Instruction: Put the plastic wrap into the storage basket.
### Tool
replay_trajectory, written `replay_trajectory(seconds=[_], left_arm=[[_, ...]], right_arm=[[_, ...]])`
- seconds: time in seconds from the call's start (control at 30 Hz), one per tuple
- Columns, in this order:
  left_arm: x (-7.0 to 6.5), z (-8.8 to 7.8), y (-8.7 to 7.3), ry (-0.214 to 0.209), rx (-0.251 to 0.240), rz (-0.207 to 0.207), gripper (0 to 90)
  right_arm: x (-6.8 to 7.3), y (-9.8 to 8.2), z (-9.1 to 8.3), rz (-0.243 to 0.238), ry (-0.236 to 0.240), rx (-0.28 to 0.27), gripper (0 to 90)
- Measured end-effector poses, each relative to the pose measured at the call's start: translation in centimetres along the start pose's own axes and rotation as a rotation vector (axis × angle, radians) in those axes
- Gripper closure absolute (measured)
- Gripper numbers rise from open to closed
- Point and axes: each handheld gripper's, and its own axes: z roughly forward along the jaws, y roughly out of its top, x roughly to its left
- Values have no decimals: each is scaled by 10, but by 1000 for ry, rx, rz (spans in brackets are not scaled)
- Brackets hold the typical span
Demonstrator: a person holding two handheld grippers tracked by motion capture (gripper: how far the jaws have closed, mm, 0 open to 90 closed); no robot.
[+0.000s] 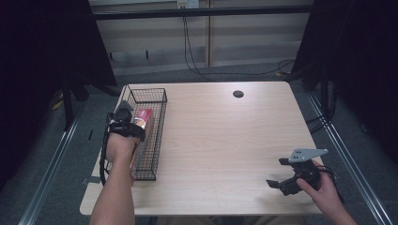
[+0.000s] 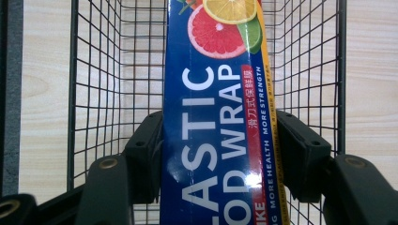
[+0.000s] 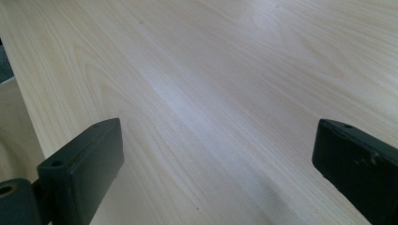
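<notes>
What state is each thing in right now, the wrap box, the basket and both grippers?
plastic wrap box: clamped between the left jaws, lengthwise inside the basket.
wire basket: upright at the table's left edge, top open.
left gripper: shut on the box.
right gripper: open, holding nothing, over bare table.

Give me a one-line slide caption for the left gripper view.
Left hand-held gripper clamps a blue plastic food wrap box lengthwise inside the black wire basket on the wooden table.
</notes>
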Motion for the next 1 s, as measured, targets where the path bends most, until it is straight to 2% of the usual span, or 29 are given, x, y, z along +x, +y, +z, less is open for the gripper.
replay_trajectory(seconds=[0.07,0.1,0.13,0.27,0.3,0.5,0.57,0.6,0.8,1.0], left_arm=[[0,0,0,-6,0,-12,398],[0,-1,0,-6,-5,-32,380],[0,-1,0,-10,-1,-35,351],[-1,-3,1,7,0,-33,301],[-1,-3,1,12,10,-14,304],[-4,-8,3,11,4,-42,244],[-3,-10,4,12,-4,-23,236],[-5,-11,4,4,-8,-37,231],[-8,-18,7,-5,-38,-28,178],[-11,-24,9,-38,-40,-12,163]], right_arm=[[0,0,0,1,0,0,26],[0,0,0,0,0,0,26],[0,0,0,1,1,0,26],[0,0,0,2,1,0,26],[0,0,0,1,1,0,26],[1,0,-1,-1,-1,-2,26],[1,0,-1,0,-2,3,26],[1,0,-1,-1,-2,3,26],[1,0,-2,3,-6,-1,26],[1,-1,-3,6,-4,-3,26]])
